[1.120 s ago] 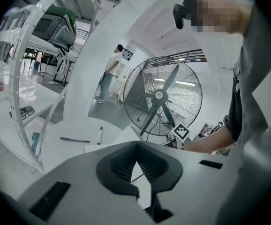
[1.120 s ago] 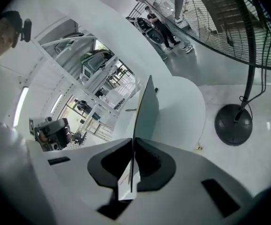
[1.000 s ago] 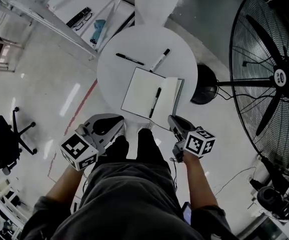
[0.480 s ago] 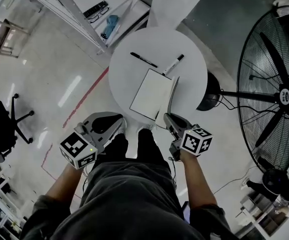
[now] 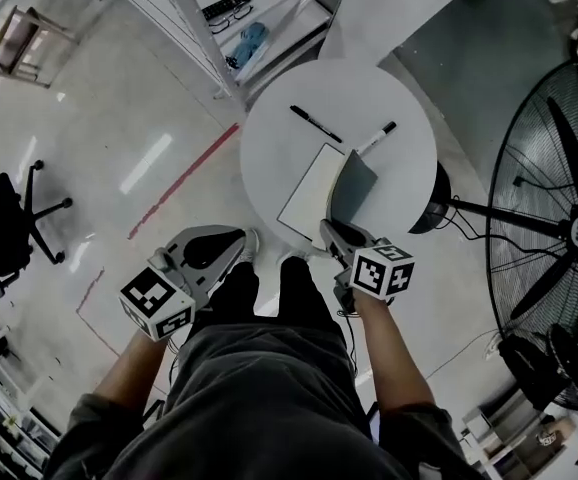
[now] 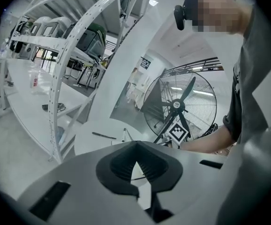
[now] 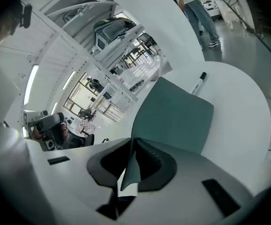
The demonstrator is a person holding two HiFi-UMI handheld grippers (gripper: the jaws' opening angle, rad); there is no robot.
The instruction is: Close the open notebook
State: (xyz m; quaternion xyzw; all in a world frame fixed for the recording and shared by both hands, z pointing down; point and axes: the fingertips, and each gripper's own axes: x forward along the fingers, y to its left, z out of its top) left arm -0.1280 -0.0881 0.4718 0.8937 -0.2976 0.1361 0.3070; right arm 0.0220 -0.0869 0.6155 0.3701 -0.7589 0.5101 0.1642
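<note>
From the head view, a round white table stands ahead of the person, and the open notebook with white pages and a grey-green cover lies on its near half. The left page lies flat, while the cover on the right is raised off the tabletop at a tilt. The right gripper reaches over the table's near edge to the cover's lower corner. The left gripper hangs beside the near rim, apart from the notebook. Beyond the notebook lie a slim black pen and a white marker with a black cap; a large black floor fan stands to the right and a black office chair to the left. In the left gripper view, the left gripper has its dark pads meeting at the tips with nothing between them. Past them show the table, the pen, the fan and a white metal rack. In the right gripper view, the right gripper pinches the edge of the cover, which rises steeply from the jaws, a sliver of white page showing below. The marker lies past the cover on the table.
</note>
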